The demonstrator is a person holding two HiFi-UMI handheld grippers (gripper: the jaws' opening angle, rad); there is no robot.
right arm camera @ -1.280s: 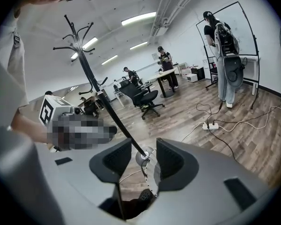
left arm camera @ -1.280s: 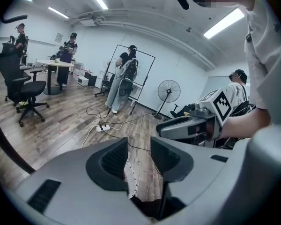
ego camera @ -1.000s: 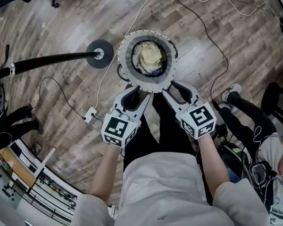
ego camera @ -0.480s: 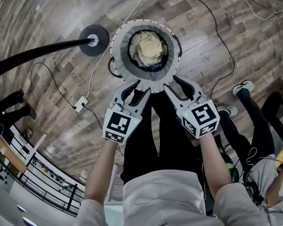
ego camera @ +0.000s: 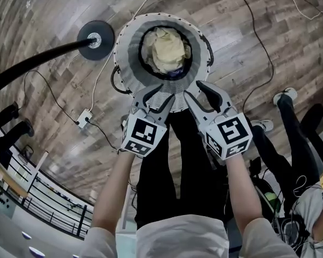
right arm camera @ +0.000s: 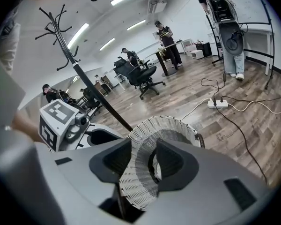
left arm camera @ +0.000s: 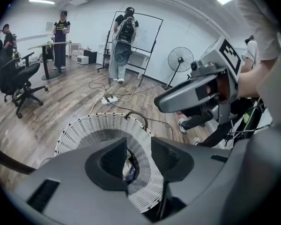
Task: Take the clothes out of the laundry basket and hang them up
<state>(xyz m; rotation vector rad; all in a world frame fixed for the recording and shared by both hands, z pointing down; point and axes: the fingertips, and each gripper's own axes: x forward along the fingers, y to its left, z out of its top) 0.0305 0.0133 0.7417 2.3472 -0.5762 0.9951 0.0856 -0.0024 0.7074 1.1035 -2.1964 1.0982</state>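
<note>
The left gripper (ego camera: 155, 95) and the right gripper (ego camera: 200, 93) are held side by side, each with its jaws spread and nothing caught between them. The white laundry basket (ego camera: 126, 50) is seen on the wooden floor (ego camera: 247, 31) just ahead of and below both pairs of jaws. A pale bundle of clothes (ego camera: 169, 50) is seen inside it, beyond the jaw tips and untouched.

— What's the person wearing?
— A pale short-sleeved shirt (ego camera: 182, 236) at six o'clock, with black trousers (ego camera: 177, 165) above it.
— And the tools?
— A grey left gripper (ego camera: 156, 94) and right gripper (ego camera: 196, 90). Each has a black-and-white marker cube (ego camera: 144, 136) and dark fingers (left arm camera: 113, 161).
</note>
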